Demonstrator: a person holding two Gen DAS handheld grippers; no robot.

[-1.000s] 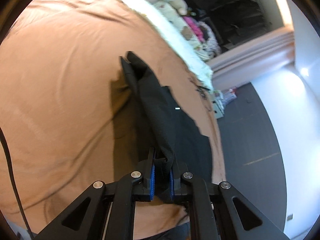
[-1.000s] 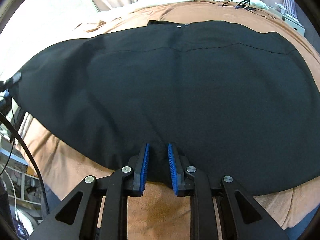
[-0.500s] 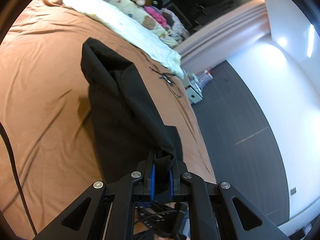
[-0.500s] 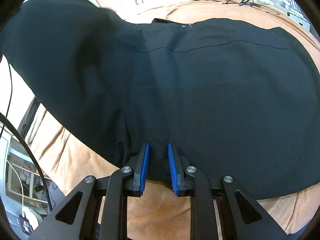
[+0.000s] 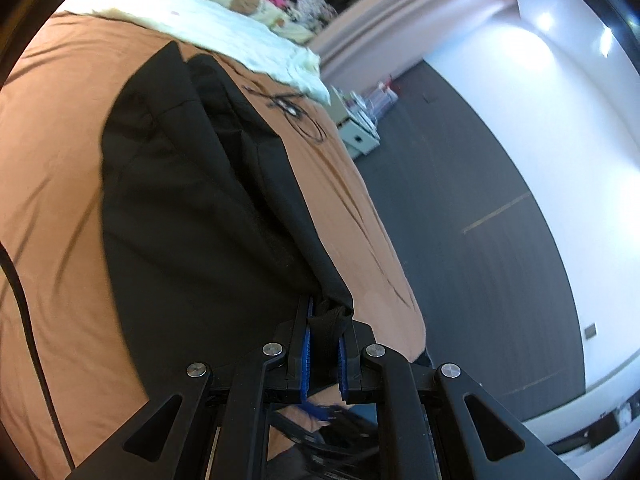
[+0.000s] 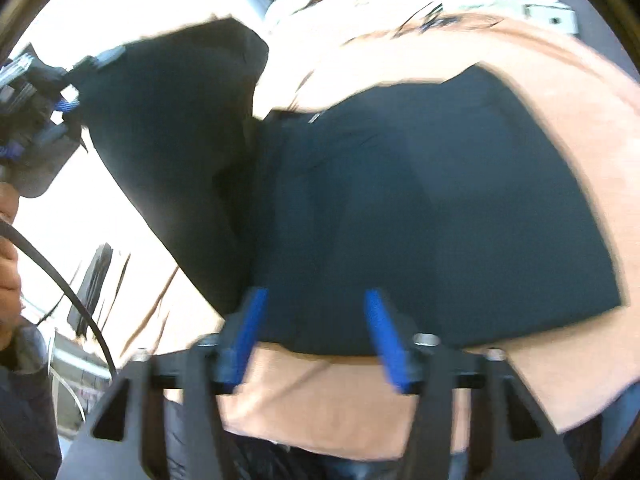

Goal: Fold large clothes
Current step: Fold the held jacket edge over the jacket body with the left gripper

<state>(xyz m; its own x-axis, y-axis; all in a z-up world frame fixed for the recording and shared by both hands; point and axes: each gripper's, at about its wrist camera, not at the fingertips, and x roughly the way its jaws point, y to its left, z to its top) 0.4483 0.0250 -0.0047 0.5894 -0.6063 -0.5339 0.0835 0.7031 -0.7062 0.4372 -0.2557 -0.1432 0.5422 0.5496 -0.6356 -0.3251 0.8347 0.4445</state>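
Brown bed (image 5: 52,152) underneath everything, one black garment (image 5: 192,208) spread across it. Beyond the garment, a white blanket (image 5: 208,28) along the bed's far edge, with patterned bedding and something pink behind that, blurred. Thin black cable (image 5: 296,114) coiled on the bed just past the garment's far corner. Right of the bed, dark floor (image 5: 472,184), a small white box (image 5: 360,136) near the bed's corner, and a white wall.

One garment, two claws. Left claw (image 5: 324,348) closed narrow on a bunched edge of the garment, fabric pinched between blue pads (image 5: 306,350) and trailing away toward the blanket in a raised ridge.

Right claw (image 6: 316,336) spread wide at the garment's near hem, nothing between its blue pads (image 6: 248,332). From the right wrist view, heavy blur: garment's left part lifted off the bed and folding over, carried up at the far left by the left claw, bare hand (image 6: 8,256) below it with a black cord (image 6: 60,280) running past.
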